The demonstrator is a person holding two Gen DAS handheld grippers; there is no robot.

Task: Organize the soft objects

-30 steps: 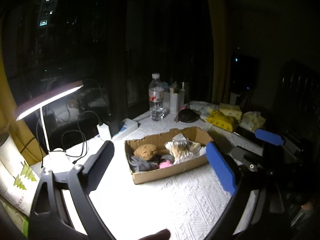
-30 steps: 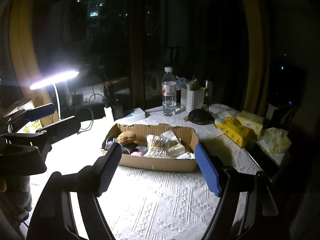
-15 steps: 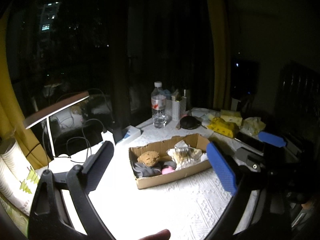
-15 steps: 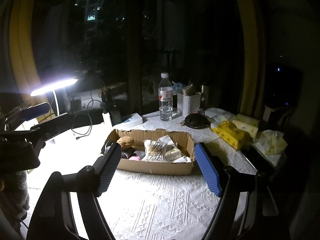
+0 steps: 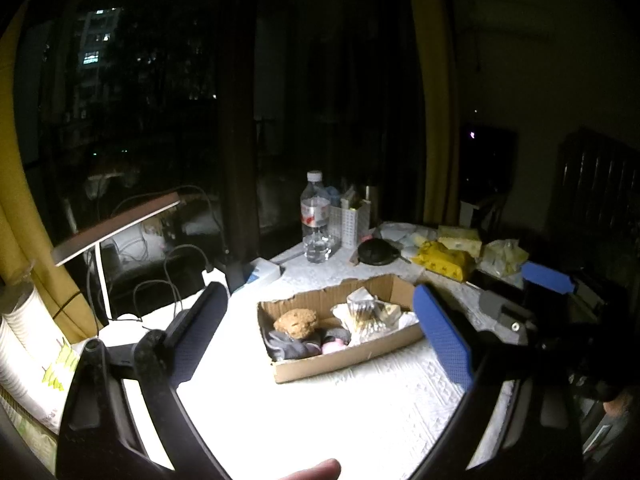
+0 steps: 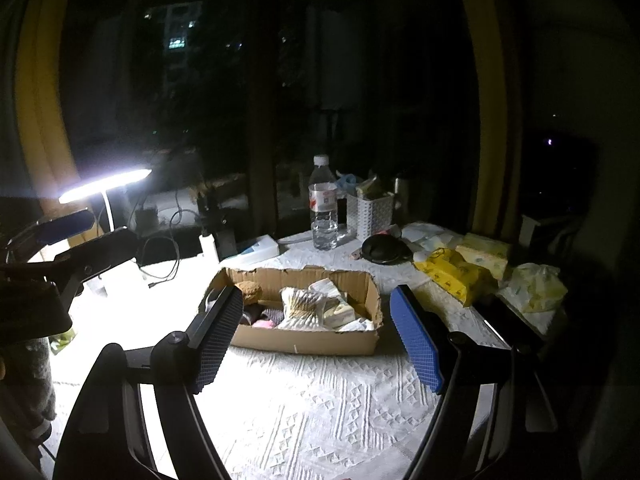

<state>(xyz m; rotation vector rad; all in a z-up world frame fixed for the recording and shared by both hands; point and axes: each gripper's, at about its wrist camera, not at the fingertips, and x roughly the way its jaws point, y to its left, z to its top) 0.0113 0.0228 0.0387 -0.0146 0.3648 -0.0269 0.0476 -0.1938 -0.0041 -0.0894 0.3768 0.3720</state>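
The cardboard box point(image 6: 304, 312) of soft objects is set mid-table point(image 6: 320, 412), flanked by a lit lamp point(image 6: 105, 182), a bottle point(image 6: 324, 216) and yellow packs point(image 6: 452, 274). Both the left hand-held gripper point(image 5: 320, 336) and the right hand-held gripper point(image 6: 316, 336) are held spread, empty, over bare cloth.

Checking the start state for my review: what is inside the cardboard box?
Inside the box: a brown plush at the left end, dark grey cloth, something pink, and pale crinkly packets on the right. Whatever lies beneath these is covered.
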